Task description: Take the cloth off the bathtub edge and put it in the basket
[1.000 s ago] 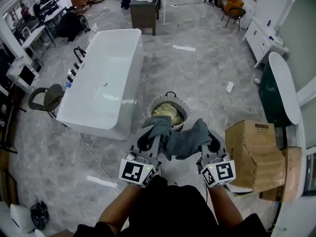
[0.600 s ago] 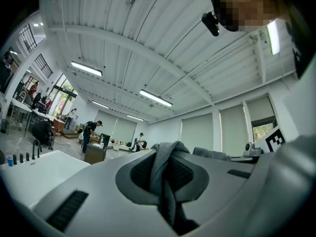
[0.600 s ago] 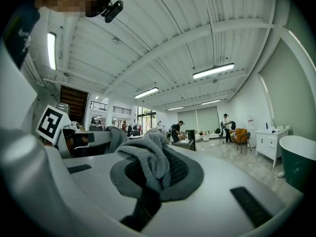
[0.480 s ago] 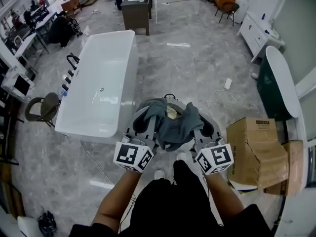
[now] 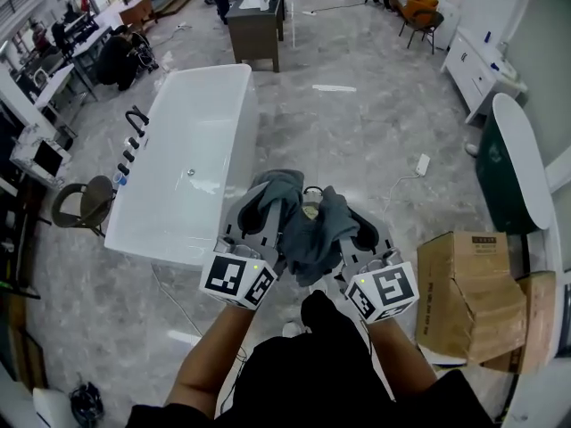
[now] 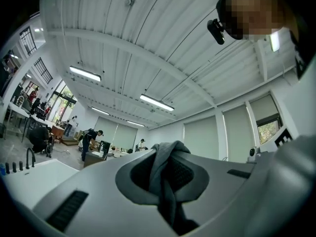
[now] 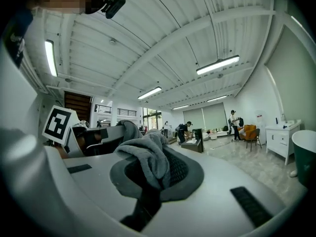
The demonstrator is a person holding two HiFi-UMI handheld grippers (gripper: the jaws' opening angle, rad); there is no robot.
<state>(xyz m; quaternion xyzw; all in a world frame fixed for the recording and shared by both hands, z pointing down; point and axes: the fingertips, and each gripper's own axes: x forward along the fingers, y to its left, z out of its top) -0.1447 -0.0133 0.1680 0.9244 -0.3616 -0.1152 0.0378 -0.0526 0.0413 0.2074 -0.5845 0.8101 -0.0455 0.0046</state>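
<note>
A grey cloth (image 5: 305, 227) hangs between my two grippers, directly over the round basket (image 5: 310, 191), which it hides almost completely. My left gripper (image 5: 270, 201) is shut on one end of the cloth (image 6: 167, 168). My right gripper (image 5: 344, 218) is shut on the other end (image 7: 148, 158). Both grippers tilt upward, so their own views show mostly ceiling, with the cloth pinched between the jaws. The white bathtub (image 5: 186, 162) stands to the left of the basket, its rim bare.
An open cardboard box (image 5: 468, 288) sits on the floor at the right. A dark green tub (image 5: 500, 163) stands further right. A black chair (image 5: 78, 203) and taps (image 5: 136, 123) flank the bathtub's left side. Cables lie on the marble floor. People work at desks far back.
Both grippers have carried the cloth forward from near my body until it hangs over the basket, covering it. Their grip on the cloth has not changed.
</note>
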